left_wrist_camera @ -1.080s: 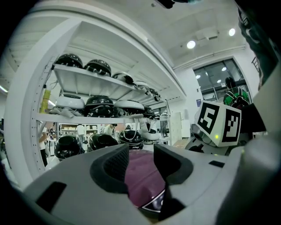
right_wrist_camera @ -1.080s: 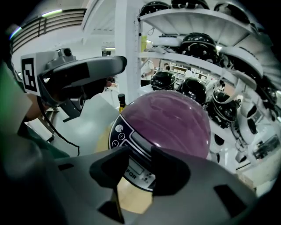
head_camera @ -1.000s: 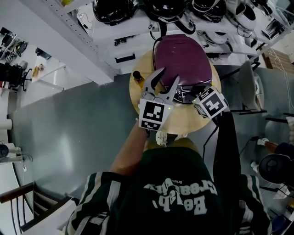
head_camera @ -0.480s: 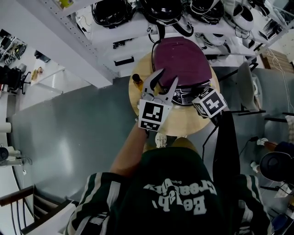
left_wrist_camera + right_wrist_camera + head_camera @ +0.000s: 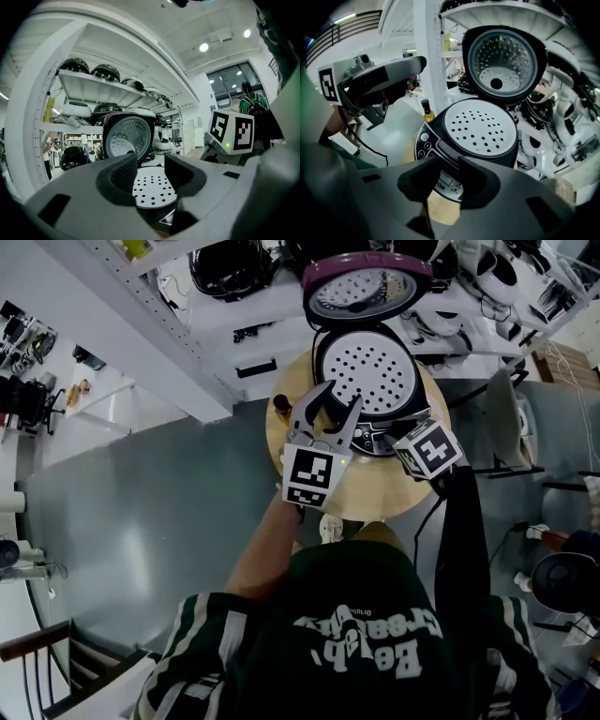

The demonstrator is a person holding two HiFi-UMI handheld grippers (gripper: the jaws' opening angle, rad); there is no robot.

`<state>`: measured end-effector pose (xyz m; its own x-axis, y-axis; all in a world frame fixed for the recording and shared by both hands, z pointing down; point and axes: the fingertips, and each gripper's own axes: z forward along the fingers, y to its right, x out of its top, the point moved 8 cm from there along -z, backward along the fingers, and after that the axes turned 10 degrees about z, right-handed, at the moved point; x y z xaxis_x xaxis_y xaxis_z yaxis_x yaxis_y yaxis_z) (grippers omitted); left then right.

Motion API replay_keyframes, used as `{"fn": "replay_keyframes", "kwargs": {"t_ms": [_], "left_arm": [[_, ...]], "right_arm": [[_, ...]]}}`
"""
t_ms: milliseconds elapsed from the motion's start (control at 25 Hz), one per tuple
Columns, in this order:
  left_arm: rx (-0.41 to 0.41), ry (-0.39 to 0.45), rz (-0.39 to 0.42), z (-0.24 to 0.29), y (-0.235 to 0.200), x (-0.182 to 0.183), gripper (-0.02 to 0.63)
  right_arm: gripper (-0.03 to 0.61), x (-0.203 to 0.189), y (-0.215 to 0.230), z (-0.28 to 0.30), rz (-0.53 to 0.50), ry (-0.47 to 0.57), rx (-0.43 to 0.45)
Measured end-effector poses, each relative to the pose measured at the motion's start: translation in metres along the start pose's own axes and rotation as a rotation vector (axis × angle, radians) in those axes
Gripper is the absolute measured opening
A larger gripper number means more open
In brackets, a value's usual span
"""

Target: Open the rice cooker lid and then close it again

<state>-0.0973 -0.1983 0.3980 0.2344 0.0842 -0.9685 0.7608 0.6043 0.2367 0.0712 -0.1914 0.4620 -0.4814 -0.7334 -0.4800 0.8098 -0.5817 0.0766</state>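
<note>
The rice cooker [image 5: 367,369] stands on a round wooden table [image 5: 375,501]. Its purple lid [image 5: 367,285] is raised upright at the back, and a white perforated tray [image 5: 480,125] covers the pot. My left gripper [image 5: 342,395] hovers level at the cooker's front left, open and holding nothing; its view shows the lid's inner plate [image 5: 125,139]. My right gripper [image 5: 450,171] points steeply down at the cooker's front control panel [image 5: 424,143]. Its jaws are closing, with only the panel's edge seen through the gap and nothing gripped.
A small dark bottle [image 5: 278,399] stands on the table left of the cooker. White shelves with black helmets [image 5: 230,263] run behind the table. A chair [image 5: 506,418] stands at the right, and grey floor [image 5: 141,493] lies to the left.
The cooker's lid has swung up from shut to fully open, baring the perforated tray. Both grippers have stayed where they were.
</note>
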Motion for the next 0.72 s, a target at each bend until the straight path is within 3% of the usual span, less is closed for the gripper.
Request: {"fn": "replay_keyframes", "kwargs": {"t_ms": [720], "left_arm": [[0.022, 0.006, 0.025, 0.001, -0.014, 0.007, 0.169]], "right_arm": [[0.118, 0.003, 0.005, -0.001, 0.024, 0.014, 0.03]]}}
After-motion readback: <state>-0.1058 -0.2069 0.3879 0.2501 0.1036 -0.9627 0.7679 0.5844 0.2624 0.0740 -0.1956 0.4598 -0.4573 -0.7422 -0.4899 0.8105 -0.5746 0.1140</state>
